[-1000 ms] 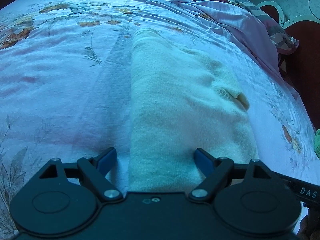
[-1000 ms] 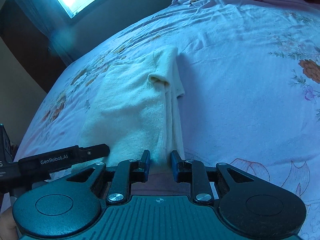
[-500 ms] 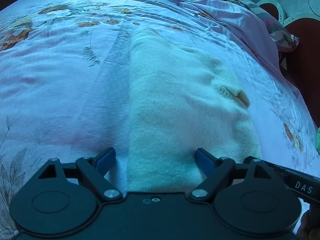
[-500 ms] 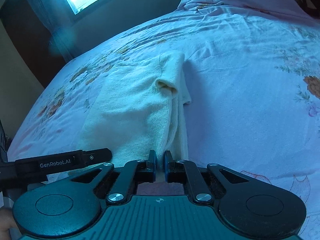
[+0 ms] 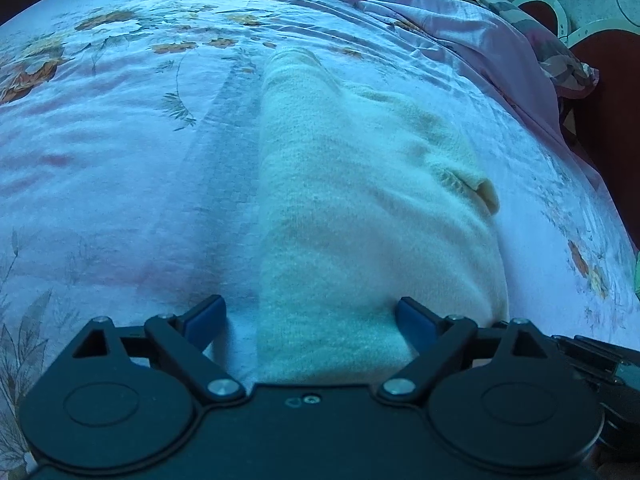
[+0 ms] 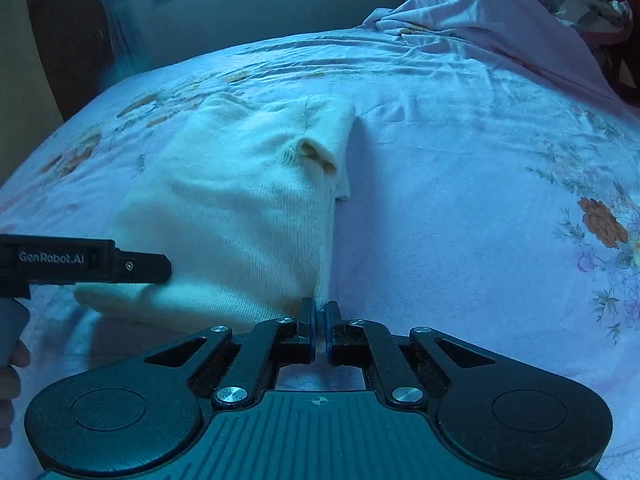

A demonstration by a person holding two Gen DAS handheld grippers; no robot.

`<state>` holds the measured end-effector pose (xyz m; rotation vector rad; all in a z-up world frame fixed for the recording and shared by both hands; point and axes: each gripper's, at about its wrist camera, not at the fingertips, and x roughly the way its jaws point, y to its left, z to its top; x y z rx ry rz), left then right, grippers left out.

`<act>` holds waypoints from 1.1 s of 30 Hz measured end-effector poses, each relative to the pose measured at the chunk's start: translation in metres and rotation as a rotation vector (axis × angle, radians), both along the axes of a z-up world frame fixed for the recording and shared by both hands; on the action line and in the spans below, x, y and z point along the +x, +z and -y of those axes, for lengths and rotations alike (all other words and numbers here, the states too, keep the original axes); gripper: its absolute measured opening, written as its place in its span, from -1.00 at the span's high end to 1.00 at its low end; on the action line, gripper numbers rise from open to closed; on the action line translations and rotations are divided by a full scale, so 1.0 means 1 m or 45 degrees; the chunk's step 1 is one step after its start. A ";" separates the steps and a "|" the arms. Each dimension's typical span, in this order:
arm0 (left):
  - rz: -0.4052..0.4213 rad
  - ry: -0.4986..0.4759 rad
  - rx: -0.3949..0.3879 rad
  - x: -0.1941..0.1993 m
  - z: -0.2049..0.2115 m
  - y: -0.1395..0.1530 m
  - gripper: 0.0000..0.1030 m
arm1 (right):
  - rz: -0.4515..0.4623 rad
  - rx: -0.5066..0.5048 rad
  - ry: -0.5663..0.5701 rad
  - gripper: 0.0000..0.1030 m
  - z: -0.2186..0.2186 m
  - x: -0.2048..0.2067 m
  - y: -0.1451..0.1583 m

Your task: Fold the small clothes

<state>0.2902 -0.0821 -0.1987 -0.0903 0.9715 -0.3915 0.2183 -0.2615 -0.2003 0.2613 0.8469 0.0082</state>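
Both views are taken from close above the bed [image 5: 120, 152], angled downward along each gripper. The cream garment [image 5: 352, 208] is seen in both, from its opposite near corners.

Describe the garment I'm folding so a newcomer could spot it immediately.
Start at the bed's floral sheet. Near its front edge lies a cream knit garment, folded lengthwise. It is the only plain, fuzzy piece there, its near corner pinched by the right gripper.
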 end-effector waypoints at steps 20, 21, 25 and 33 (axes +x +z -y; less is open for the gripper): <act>0.112 0.066 -0.093 0.043 -0.002 0.048 -0.24 | 0.245 -0.033 0.019 0.93 -0.014 0.074 0.056; 0.105 0.056 -0.092 0.050 0.002 0.044 -0.24 | 0.246 -0.048 0.014 0.93 -0.012 0.081 0.054; 0.043 0.048 -0.016 0.069 0.014 0.020 -0.30 | 0.175 -0.109 0.009 0.93 -0.007 0.105 0.027; -0.009 0.068 -0.066 0.074 0.003 0.001 -0.45 | 0.111 -0.154 0.037 0.93 0.002 0.111 -0.003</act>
